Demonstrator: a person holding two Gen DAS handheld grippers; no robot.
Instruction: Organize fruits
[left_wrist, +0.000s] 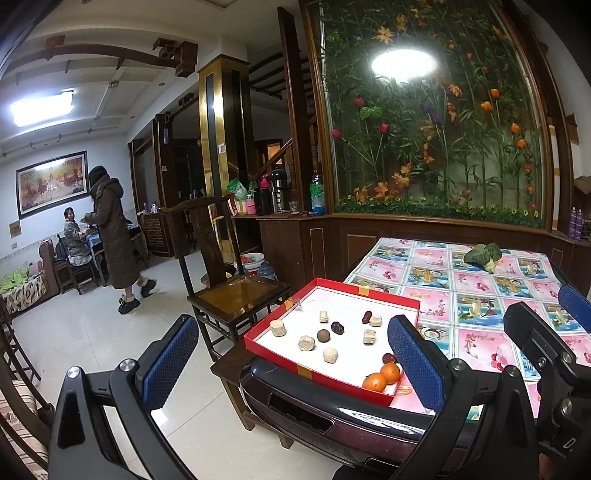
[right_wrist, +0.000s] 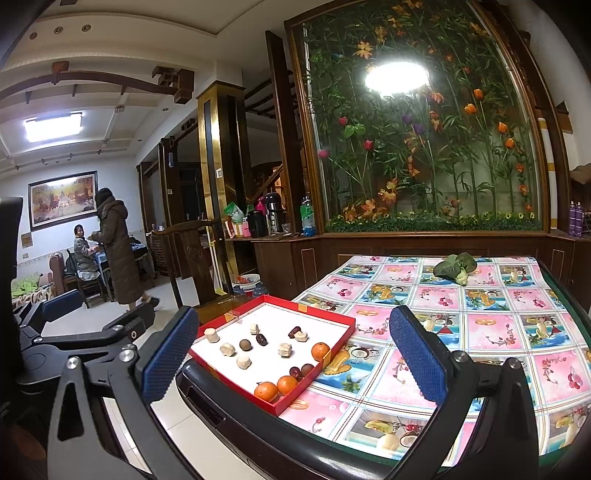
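Both claws hang released above the near table edge, gripping nothing.

From the left: the left claw (left_wrist: 291, 354), then the red tray (right_wrist: 332, 354) on the flowered tablecloth (right_wrist: 461, 332). Inside it, pale chunks (right_wrist: 227, 349) toward nine o'clock, dark dates (right_wrist: 261, 339) mid-tray, oranges (right_wrist: 266, 391) at five o'clock. The right claw (right_wrist: 295, 354) hangs beside it; a leafy vegetable (right_wrist: 455, 267) lies far off at one o'clock.

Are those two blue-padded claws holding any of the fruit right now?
No. Both the left gripper and the right gripper are open and empty; the oranges lie untouched in the red tray.
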